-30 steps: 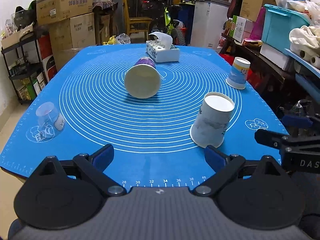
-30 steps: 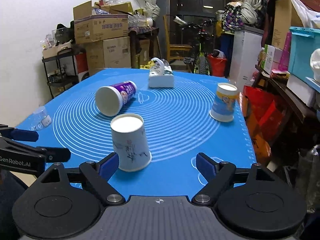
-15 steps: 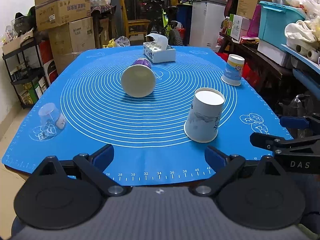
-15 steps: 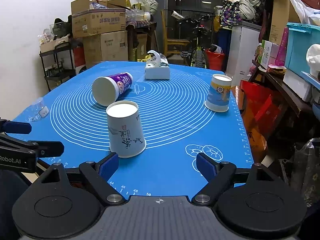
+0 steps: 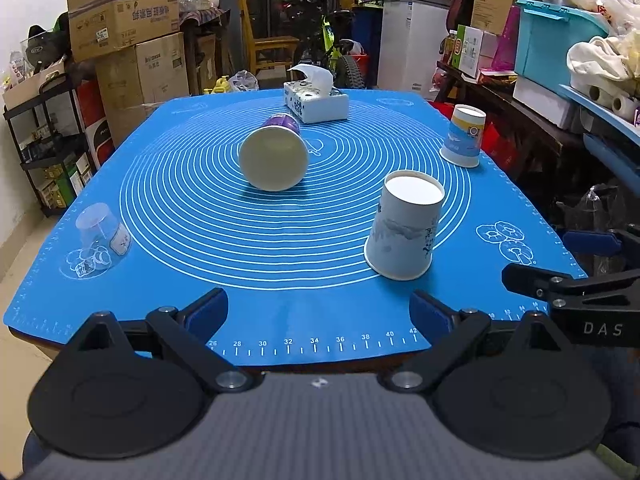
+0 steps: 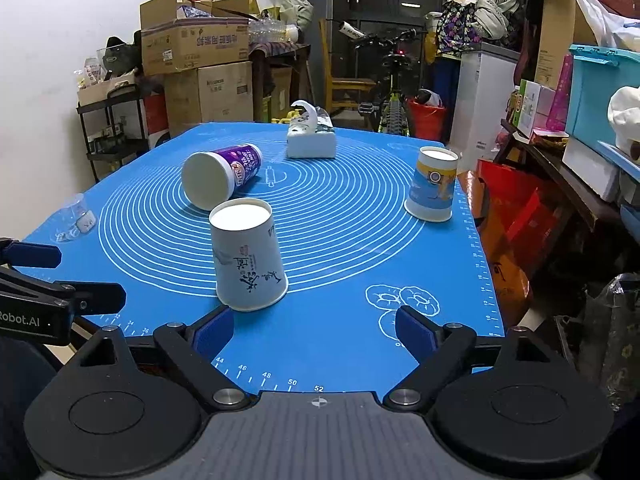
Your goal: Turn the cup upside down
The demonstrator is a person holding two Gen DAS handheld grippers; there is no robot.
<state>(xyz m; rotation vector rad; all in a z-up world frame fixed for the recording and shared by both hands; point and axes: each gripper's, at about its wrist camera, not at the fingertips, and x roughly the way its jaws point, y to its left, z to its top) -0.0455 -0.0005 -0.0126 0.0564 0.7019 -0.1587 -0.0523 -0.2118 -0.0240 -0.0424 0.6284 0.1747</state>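
Note:
A white paper cup with ink drawings (image 5: pixel 404 228) (image 6: pixel 248 256) stands upside down near the front of the blue mat (image 5: pixel 280 240). A purple cup (image 5: pixel 276 156) (image 6: pixel 220 176) lies on its side at the mat's middle. A blue and yellow cup (image 5: pixel 464 136) (image 6: pixel 434 184) stands upside down at the right. A clear plastic cup (image 5: pixel 102 236) (image 6: pixel 76 220) sits at the left edge. My left gripper (image 5: pixel 320 312) is open and empty at the mat's front edge. My right gripper (image 6: pixel 314 328) is open and empty, just in front of the white cup.
A tissue box (image 5: pixel 316 100) (image 6: pixel 310 140) stands at the back of the mat. Cardboard boxes (image 5: pixel 124 32) and a black shelf (image 5: pixel 44 140) stand left. A cluttered side table with a teal bin (image 5: pixel 556 40) runs along the right.
Both grippers have drawn back toward the table's front edge and risen slightly. The cups have not moved. Both grippers stay open.

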